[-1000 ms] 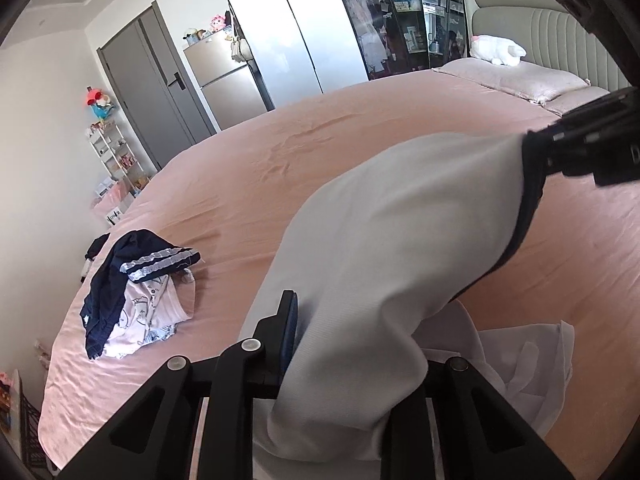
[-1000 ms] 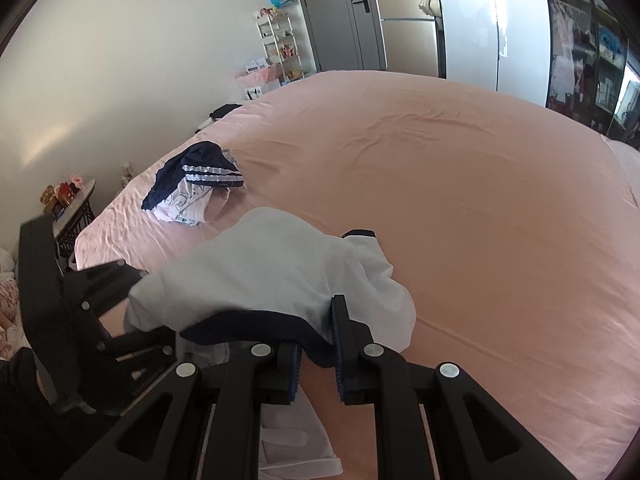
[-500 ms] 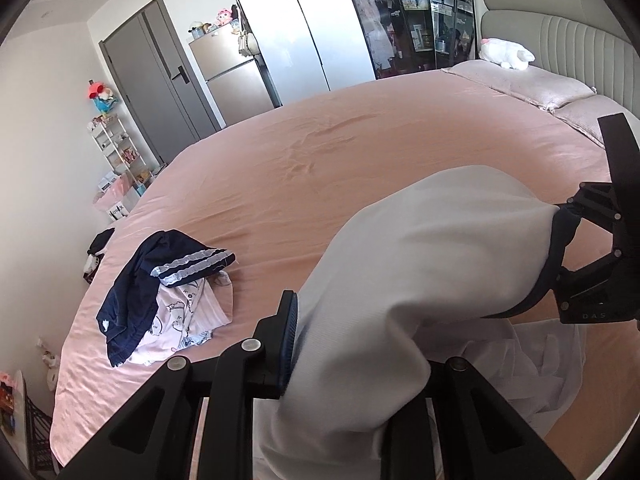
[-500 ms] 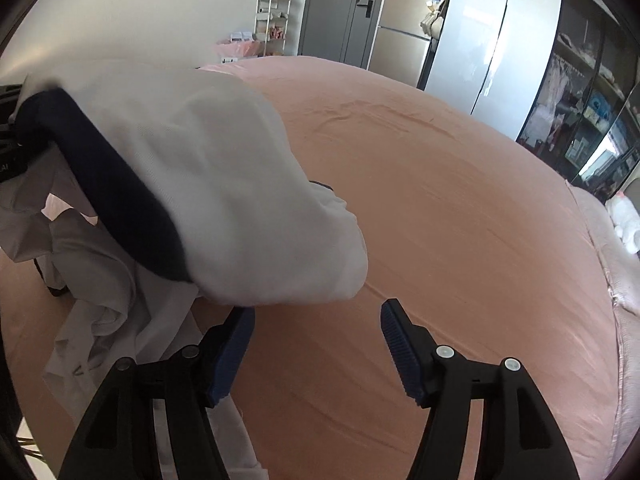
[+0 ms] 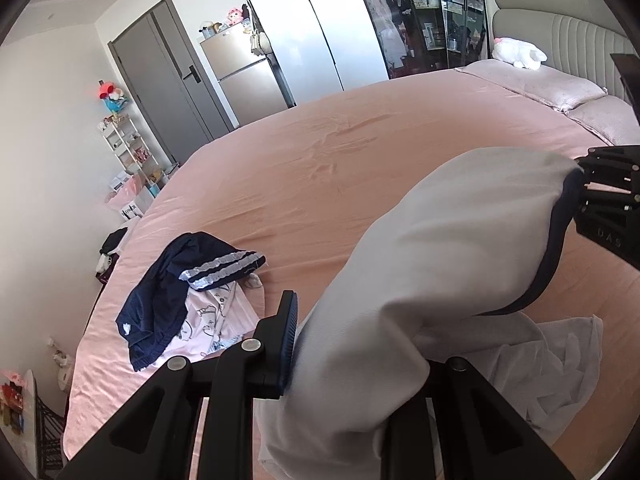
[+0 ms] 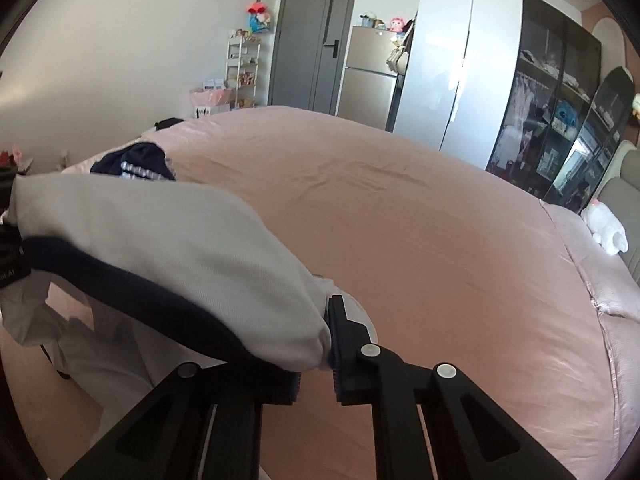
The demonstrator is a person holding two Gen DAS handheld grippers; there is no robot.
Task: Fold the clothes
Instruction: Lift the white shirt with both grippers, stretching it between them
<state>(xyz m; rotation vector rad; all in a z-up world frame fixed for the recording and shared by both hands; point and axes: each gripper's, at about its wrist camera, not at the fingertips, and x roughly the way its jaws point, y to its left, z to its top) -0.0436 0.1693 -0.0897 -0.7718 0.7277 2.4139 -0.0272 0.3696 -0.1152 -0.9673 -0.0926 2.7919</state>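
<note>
A white garment [image 5: 440, 260] with a navy hem hangs stretched between my two grippers above the pink bed [image 5: 320, 168]. My left gripper [image 5: 352, 360] is shut on one end; the cloth drapes over and hides its right finger. At the right edge of that view my right gripper [image 5: 588, 176] pinches the far end by the navy hem. In the right wrist view the right gripper [image 6: 316, 356] is shut on a bunched fold of the garment [image 6: 160, 232], which runs off left toward the left gripper [image 6: 8, 248]. A thin white part [image 5: 552, 360] trails on the sheet below.
A heap of navy striped shorts and a pink printed piece [image 5: 192, 292] lies on the bed's left side. Pillows, a white plush toy [image 5: 516, 54] and a grey headboard are at the far right. A fridge [image 5: 244, 80], door and wire shelf stand beyond the bed.
The right gripper opened, letting go of the navy hem, swung right, then shut again on the garment's end. The garment now spans wider between both grippers. The left gripper kept its hold and rose a little.
</note>
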